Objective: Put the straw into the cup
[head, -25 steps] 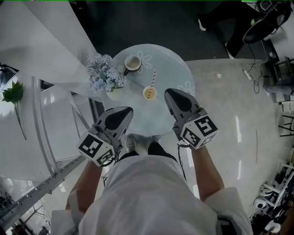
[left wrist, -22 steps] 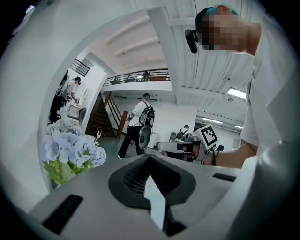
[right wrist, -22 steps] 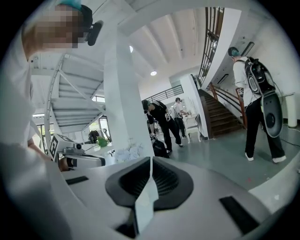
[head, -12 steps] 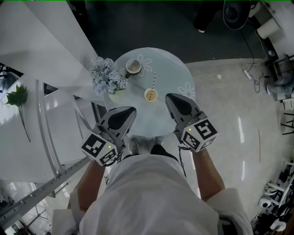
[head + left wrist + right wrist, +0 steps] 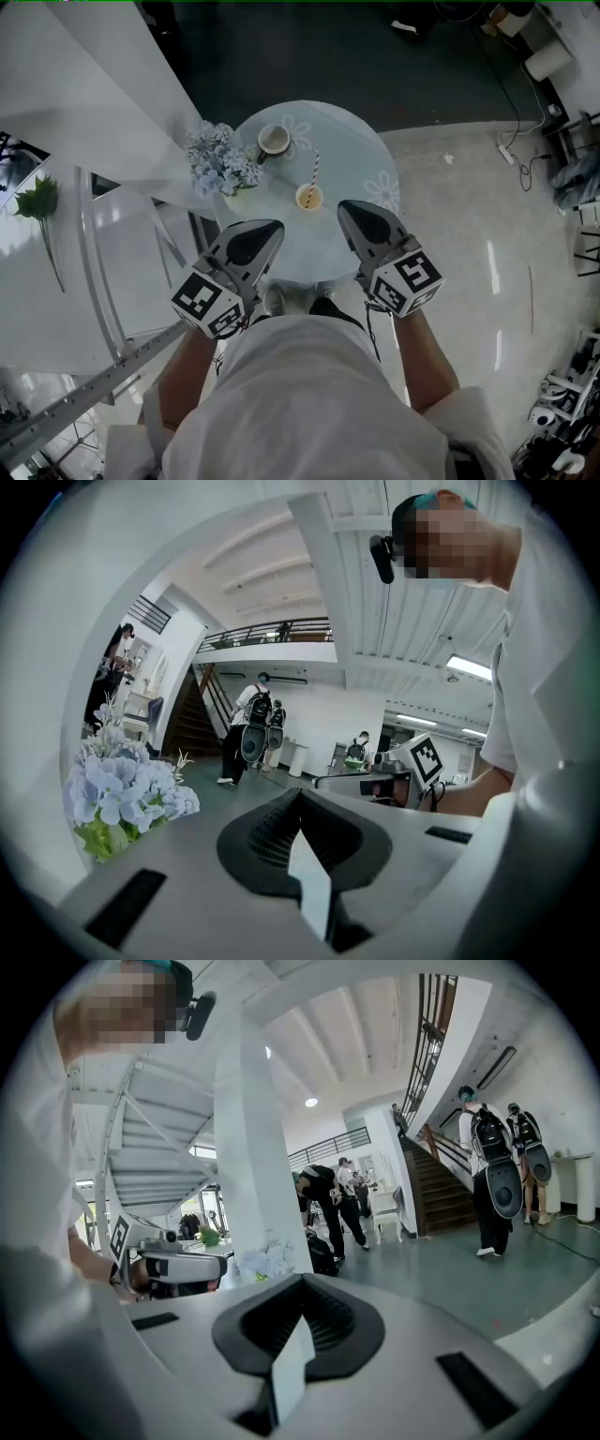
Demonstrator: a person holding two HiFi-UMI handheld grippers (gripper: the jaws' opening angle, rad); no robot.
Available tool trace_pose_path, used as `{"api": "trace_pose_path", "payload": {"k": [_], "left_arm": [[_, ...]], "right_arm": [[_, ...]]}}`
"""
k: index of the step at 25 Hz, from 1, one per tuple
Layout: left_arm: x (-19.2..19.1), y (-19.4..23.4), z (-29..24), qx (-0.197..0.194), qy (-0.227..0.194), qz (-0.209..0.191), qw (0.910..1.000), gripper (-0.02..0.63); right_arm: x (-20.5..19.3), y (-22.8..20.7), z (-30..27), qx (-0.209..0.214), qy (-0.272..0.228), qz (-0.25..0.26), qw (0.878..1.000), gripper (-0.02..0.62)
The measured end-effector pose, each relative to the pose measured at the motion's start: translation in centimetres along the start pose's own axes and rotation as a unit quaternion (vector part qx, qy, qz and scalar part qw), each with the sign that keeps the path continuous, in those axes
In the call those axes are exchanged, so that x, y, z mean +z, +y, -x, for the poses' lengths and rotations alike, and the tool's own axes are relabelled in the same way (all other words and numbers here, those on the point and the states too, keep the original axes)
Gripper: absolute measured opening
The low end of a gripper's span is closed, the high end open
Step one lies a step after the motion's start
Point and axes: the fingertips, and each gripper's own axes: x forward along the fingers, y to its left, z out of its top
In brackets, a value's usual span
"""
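A small paper cup (image 5: 307, 196) stands near the middle of the round pale table (image 5: 352, 155). A red-and-white striped straw (image 5: 314, 167) stands in it and leans toward the far side. My left gripper (image 5: 274, 228) hovers at the table's near left edge, shut and with nothing in it. My right gripper (image 5: 345, 207) hovers at the near right edge, just right of the cup, also shut and holding nothing. Both gripper views look level across the room. In them the left gripper (image 5: 300, 792) and the right gripper (image 5: 302, 1280) each show jaws met at a point, and neither shows the cup.
A second cup with a handle (image 5: 273, 139) sits at the table's far left, next to a bunch of pale blue flowers (image 5: 220, 161). A white stair structure (image 5: 103, 103) stands to the left. People with backpacks (image 5: 253, 728) walk across the hall floor.
Both grippers have stayed almost where they were, the left one drifting slightly toward the table. The cup and straw have not moved. A person at the top right has left the head view.
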Motion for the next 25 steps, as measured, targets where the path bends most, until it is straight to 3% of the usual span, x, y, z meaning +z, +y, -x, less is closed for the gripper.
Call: {"api": "trace_pose_path", "payload": {"k": [25], "left_arm": [[-1.2, 0.5, -0.4, 0.009, 0.010, 0.009, 0.9999, 0.021]], "right_arm": [[-2.4, 0.2, 0.0, 0.026, 0.041, 0.005, 0.999, 0.020]]}}
